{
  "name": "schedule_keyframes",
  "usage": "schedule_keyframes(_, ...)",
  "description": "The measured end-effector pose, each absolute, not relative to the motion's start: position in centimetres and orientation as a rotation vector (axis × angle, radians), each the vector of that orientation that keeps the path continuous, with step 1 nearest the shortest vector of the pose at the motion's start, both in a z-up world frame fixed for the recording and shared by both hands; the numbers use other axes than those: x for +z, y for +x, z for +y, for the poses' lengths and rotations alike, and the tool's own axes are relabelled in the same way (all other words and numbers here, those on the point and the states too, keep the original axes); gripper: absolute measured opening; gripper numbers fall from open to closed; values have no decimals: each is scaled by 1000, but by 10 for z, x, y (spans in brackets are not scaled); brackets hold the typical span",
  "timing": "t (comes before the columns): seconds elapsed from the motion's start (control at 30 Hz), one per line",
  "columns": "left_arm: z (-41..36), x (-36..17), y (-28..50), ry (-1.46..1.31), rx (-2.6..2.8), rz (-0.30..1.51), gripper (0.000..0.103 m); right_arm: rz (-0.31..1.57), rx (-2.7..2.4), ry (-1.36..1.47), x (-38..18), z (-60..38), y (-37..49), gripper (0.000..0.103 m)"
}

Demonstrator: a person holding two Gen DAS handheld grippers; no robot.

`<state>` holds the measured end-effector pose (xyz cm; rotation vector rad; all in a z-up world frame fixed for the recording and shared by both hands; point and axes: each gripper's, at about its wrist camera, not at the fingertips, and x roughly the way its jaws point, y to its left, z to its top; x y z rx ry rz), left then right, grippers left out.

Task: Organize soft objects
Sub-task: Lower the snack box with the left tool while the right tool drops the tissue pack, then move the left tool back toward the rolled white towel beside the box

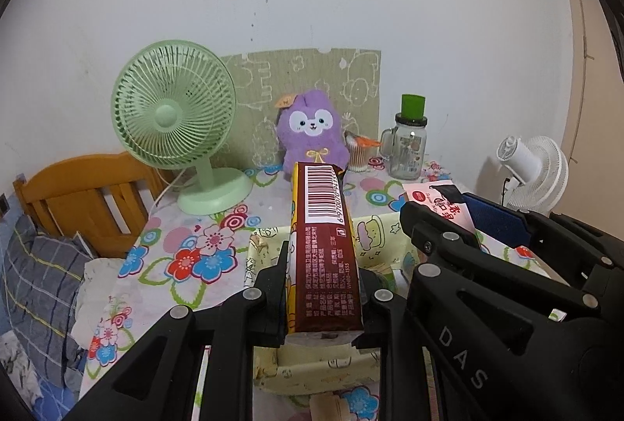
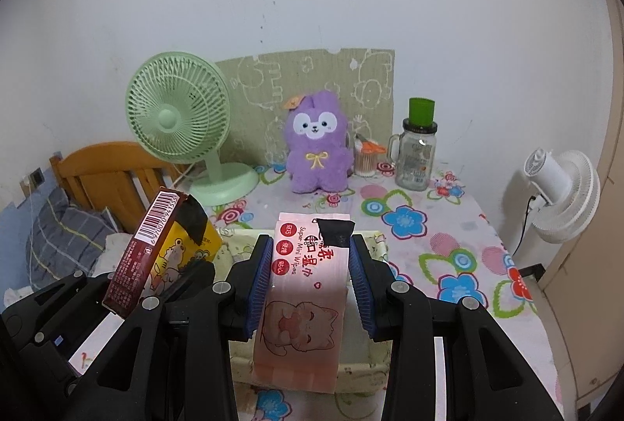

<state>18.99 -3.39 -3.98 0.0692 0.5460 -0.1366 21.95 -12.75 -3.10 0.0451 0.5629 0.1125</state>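
My left gripper (image 1: 323,257) is shut on a brown and yellow tissue pack (image 1: 325,249) with a barcode, held on edge above a pale yellow fabric box (image 1: 312,368). The same pack (image 2: 156,257) shows at the left of the right wrist view. My right gripper (image 2: 310,265) is shut on a pink wet wipes pack (image 2: 304,304) with a cat drawing, its blue pads (image 2: 259,284) pressing both sides, also over the fabric box (image 2: 362,366). The wipes pack (image 1: 440,202) peeks above the right gripper in the left wrist view. A purple plush bunny (image 2: 318,148) sits at the back of the table.
A green desk fan (image 1: 175,124) stands back left, and a glass jar with a green lid (image 1: 407,148) and a cotton swab cup (image 2: 366,157) back right. A white fan (image 2: 561,190) is beyond the table's right edge. A wooden bed frame (image 1: 85,198) and bedding lie left.
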Motion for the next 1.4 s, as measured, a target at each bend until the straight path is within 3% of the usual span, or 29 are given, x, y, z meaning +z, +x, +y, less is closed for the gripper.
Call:
schedule_keyframes(0.23, -33, -58, 210, 58, -141, 585, 21, 599, 136, 49, -50, -125, 241, 42)
schedule_keyframes(0.33, -30, -65, 218, 50, -147, 603, 32, 614, 156, 48, -59, -122, 250, 43)
schedule_keyframes(0.4, -28, -70, 223, 33, -158, 624, 33, 633, 202, 42, -63, -119, 256, 43)
schedule_keyframes(0.5, -27, -75, 228, 34, -151, 631, 47, 635, 196, 41, -68, -117, 260, 44)
schedule_keyframes(0.57, -27, -78, 231, 29, -167, 642, 73, 643, 184, 35, -71, -116, 262, 49)
schedule_keyframes(0.63, -28, -80, 231, 33, -169, 640, 81, 648, 171, 30, -74, -116, 263, 70)
schedule_keyframes(0.7, -29, -82, 232, 40, -175, 646, 86, 641, 160, 22, -74, -116, 263, 80)
schedule_keyframes(0.77, -29, -83, 233, 43, -168, 653, 90, 640, 150, 11, -75, -116, 264, 83)
schedule_keyframes(1.03, -30, -78, 226, 41, -144, 659, 95, 646, 144, 13, -70, -120, 257, 92)
schedule_keyframes(1.4, -38, -52, 190, 39, -137, 614, 95, 601, 147, 38, -44, -130, 219, 94)
